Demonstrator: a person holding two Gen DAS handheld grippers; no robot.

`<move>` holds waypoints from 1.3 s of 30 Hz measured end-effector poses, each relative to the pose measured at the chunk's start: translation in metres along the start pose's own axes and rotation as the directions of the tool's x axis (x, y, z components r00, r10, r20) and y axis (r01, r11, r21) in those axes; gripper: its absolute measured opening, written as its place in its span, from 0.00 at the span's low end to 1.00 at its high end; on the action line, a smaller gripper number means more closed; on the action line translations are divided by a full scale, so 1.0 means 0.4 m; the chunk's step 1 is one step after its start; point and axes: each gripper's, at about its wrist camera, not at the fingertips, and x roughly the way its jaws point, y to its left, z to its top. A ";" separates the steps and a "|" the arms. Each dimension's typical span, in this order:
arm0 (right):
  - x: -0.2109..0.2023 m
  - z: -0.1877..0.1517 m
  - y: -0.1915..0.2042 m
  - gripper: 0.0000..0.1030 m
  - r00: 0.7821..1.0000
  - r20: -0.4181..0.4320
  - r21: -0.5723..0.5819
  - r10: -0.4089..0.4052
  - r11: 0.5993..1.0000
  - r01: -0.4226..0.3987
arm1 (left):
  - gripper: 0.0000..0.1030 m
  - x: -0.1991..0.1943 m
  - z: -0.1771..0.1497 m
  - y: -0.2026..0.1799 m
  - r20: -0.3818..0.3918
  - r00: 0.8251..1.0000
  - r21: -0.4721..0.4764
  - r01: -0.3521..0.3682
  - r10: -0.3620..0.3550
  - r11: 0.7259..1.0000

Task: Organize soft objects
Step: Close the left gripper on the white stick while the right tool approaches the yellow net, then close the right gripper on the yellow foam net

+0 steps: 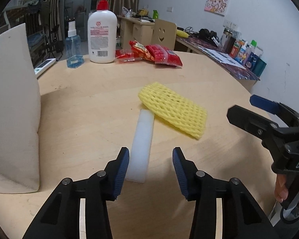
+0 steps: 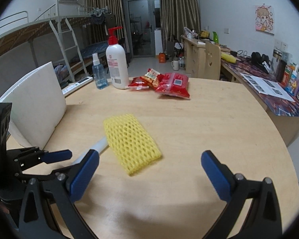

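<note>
A yellow foam net sleeve (image 1: pixel 173 109) (image 2: pixel 131 141) lies flat mid-table, one end resting on a long white foam strip (image 1: pixel 142 145) (image 2: pixel 100 145). My left gripper (image 1: pixel 151 151) hovers over the strip's near end. The strip runs between the jaws; the left pad sits close to its edge and the right pad stands clear of it, so the gripper is open. My right gripper (image 2: pixel 149 155) is wide open just short of the net sleeve, with nothing between its fingers. In the left wrist view it shows at the right edge (image 1: pixel 242 105), held by a hand.
A large white foam block (image 1: pixel 12 109) (image 2: pixel 35 107) stands on the table's left side. At the back are a spray bottle (image 1: pixel 73 49), a pump lotion bottle (image 1: pixel 102 35), red snack packs (image 1: pixel 161 54) and a remote (image 1: pixel 44 65). The round table's edge (image 2: pixel 285 159) curves on the right.
</note>
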 end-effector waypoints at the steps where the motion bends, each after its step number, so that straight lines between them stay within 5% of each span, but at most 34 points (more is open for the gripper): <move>1: 0.004 0.001 -0.002 1.00 1.000 -0.004 0.001 0.002 1.000 -0.002 | 0.39 0.003 0.000 -0.001 -0.005 1.000 0.002 0.001 -0.001 1.000; 5: 0.019 0.006 -0.005 1.00 1.000 -0.013 -0.001 0.003 1.000 -0.003 | 0.32 0.016 0.003 0.001 -0.020 1.000 -0.002 0.010 -0.010 1.000; 22: 0.085 0.022 0.004 1.00 0.997 -0.070 -0.032 0.040 0.999 -0.043 | 0.31 0.055 0.012 0.017 -0.049 0.996 0.008 -0.070 0.070 0.998; 26: 0.094 0.023 0.009 1.00 0.996 -0.082 -0.039 0.040 0.998 -0.043 | 0.16 0.062 0.013 0.026 -0.060 0.994 0.002 -0.087 0.087 0.996; 39: 0.161 0.024 0.060 0.97 0.986 -0.162 -0.114 0.029 0.992 -0.048 | 0.07 0.046 0.012 0.060 -0.052 0.995 -0.026 -0.085 0.083 0.996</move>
